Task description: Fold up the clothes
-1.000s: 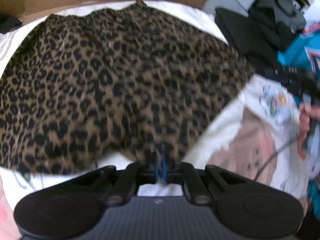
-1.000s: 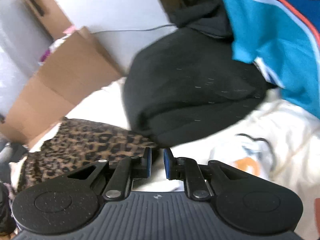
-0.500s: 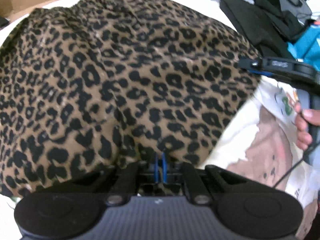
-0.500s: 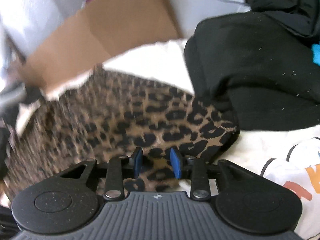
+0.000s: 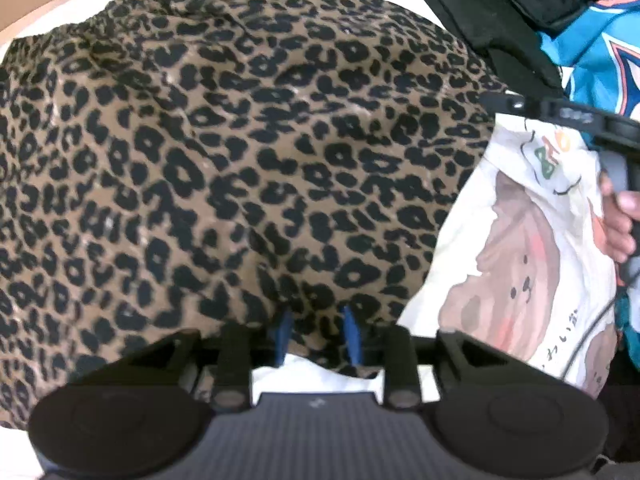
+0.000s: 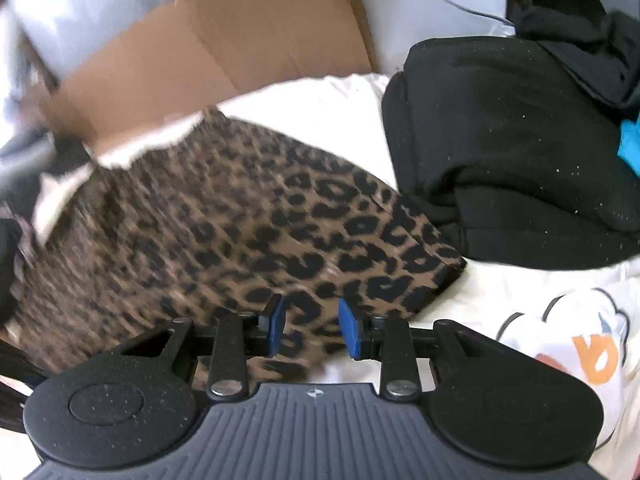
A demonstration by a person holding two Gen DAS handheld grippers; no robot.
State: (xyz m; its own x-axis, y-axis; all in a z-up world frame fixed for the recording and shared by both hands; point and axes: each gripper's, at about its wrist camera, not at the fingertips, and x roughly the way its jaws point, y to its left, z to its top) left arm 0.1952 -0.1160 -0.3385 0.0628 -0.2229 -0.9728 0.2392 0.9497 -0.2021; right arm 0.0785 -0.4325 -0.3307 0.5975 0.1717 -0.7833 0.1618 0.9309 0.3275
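A leopard-print garment [image 5: 240, 140] lies spread over a white printed sheet [image 5: 520, 240]. My left gripper [image 5: 318, 332] points down at its near hem. Its jaws are opening, and a fold of the leopard cloth sits loose between the blue pads [image 5: 285, 332]. In the right wrist view, my right gripper [image 6: 311, 326] stands open just over the leopard garment [image 6: 240, 232] near its right corner. Cloth shows in the gap, not pinched. From the left wrist view, the right gripper's body [image 5: 560, 114] and the hand [image 5: 620, 220] holding it appear at the right edge.
A folded black garment [image 6: 500, 140] lies right of the leopard one, touching its corner. A teal jersey [image 5: 592, 48] sits farther right. Cardboard [image 6: 220, 40] stands behind the sheet. More black clothes [image 5: 480, 0] are piled at the far right.
The left gripper's jaws, shut on the leopard hem before, have parted and it has dropped closer. The right gripper swung left from the black garment to the leopard corner and widened.
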